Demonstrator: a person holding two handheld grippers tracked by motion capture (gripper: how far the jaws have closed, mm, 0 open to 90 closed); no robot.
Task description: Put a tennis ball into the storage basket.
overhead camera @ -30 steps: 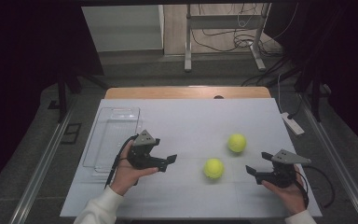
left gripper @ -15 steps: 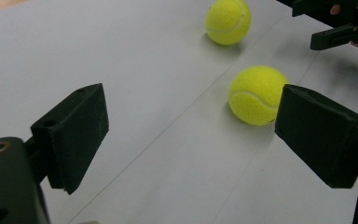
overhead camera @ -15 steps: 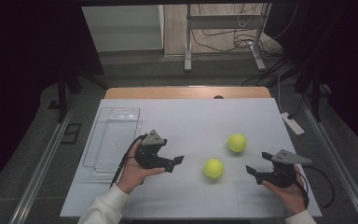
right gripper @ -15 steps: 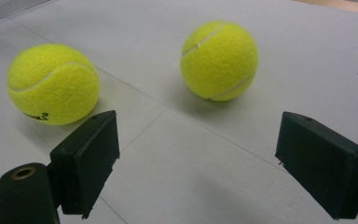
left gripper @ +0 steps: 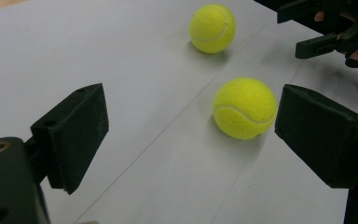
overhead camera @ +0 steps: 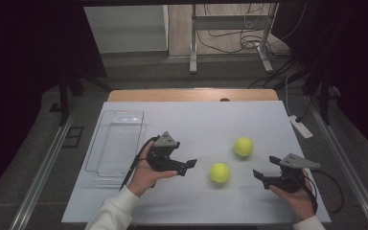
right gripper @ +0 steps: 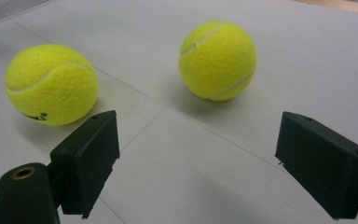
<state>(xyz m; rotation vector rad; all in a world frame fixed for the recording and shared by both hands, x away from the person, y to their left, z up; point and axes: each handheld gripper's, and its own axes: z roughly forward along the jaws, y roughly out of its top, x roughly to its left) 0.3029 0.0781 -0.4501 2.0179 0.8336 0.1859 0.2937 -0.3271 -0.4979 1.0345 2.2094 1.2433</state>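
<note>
A: Why is the left gripper [overhead camera: 191, 164] beside the near fuzzy yellow tennis ball [overhead camera: 219, 173]?

B: I think it wants to grab it. Its jaws are wide apart, holding nothing. The right gripper [overhead camera: 258, 174] gapes too.

A: Which way does the ball point?

B: No way. It's round, mid-table on the white tabletop [overhead camera: 191, 120], nearer than the far yellow tennis ball [overhead camera: 243, 146].

White-topped table [overhead camera: 196, 120] with wooden far edge carries a clear plastic tray [overhead camera: 117, 143] on the left, two yellow tennis balls right of centre, the near ball [overhead camera: 219, 173] just left of the far ball [overhead camera: 243, 146].
</note>
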